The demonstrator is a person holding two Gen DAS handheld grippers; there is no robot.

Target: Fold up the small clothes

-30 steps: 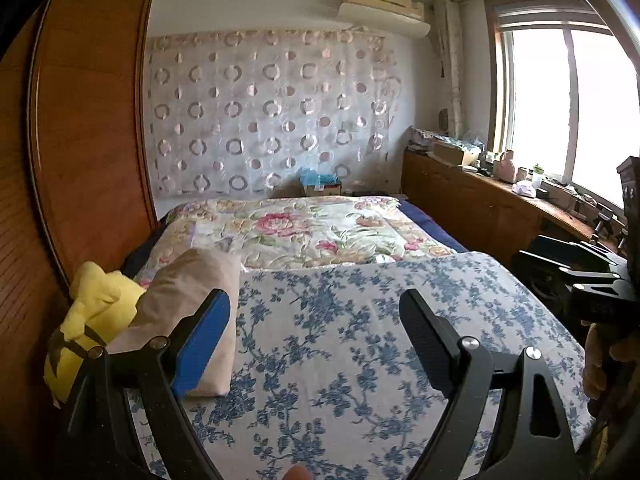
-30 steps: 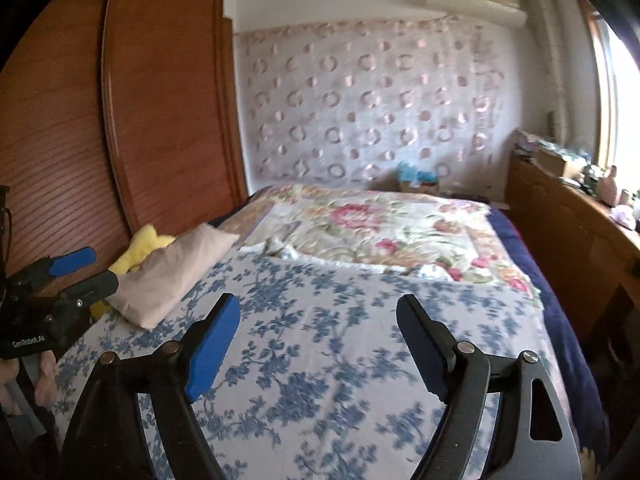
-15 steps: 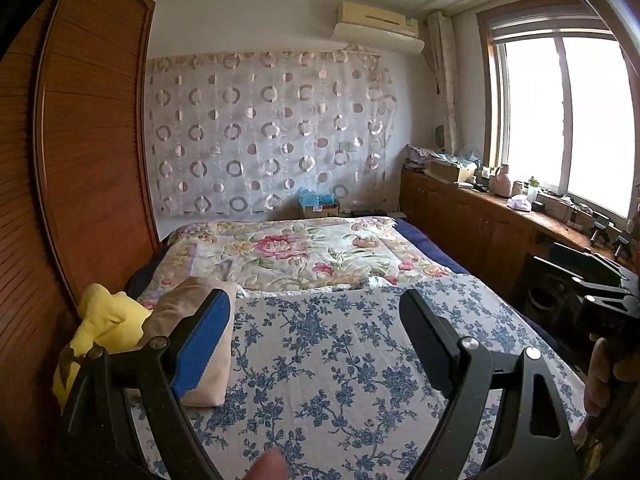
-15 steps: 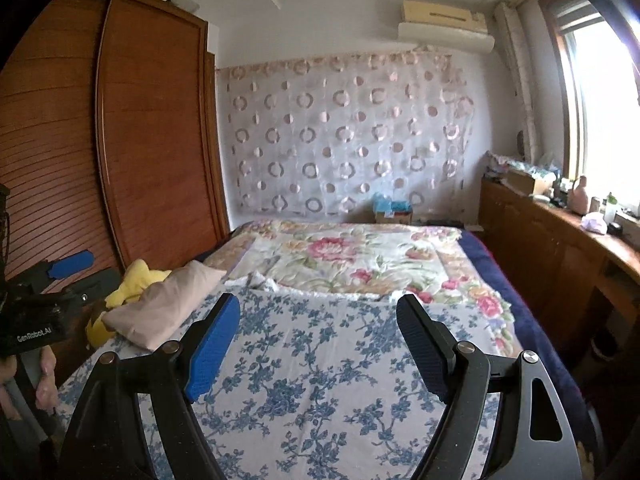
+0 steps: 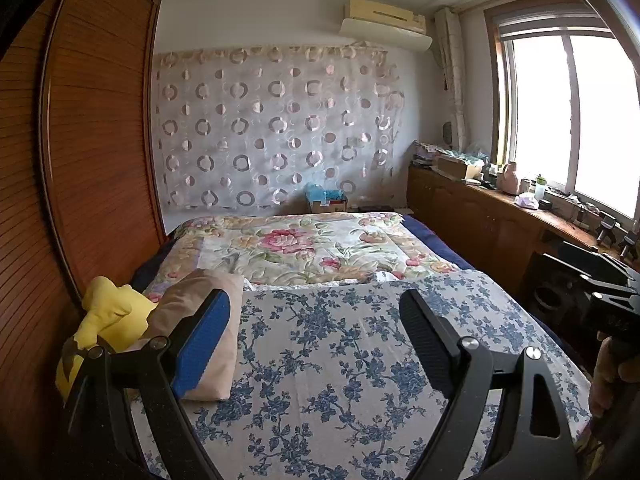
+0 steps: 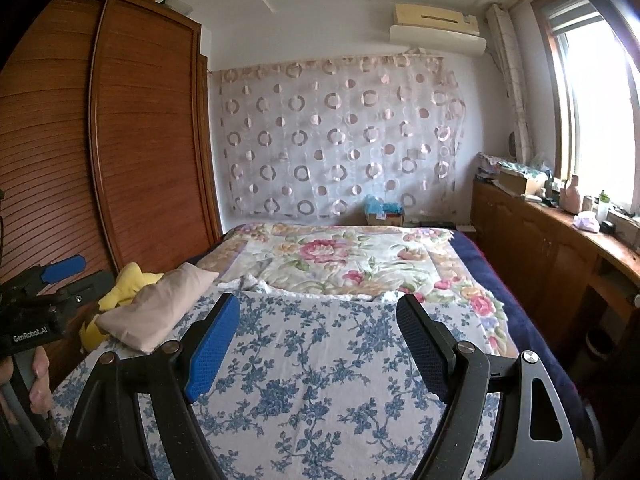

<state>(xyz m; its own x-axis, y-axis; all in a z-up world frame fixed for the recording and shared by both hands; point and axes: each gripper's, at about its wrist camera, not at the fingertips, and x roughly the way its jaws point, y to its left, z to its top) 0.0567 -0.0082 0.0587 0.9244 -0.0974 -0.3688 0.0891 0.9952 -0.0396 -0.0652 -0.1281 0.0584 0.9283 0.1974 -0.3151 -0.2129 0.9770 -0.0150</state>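
Left tongs (image 5: 314, 334) and right tongs (image 6: 318, 336), both spread wide and empty, hover over the blue-flowered bedsheet (image 5: 340, 360), apparently kept flat as a folding surface. No small garment is visible; possibly it lies outside both views. A beige pillow (image 6: 156, 308) sits aside, clearing the workspace.
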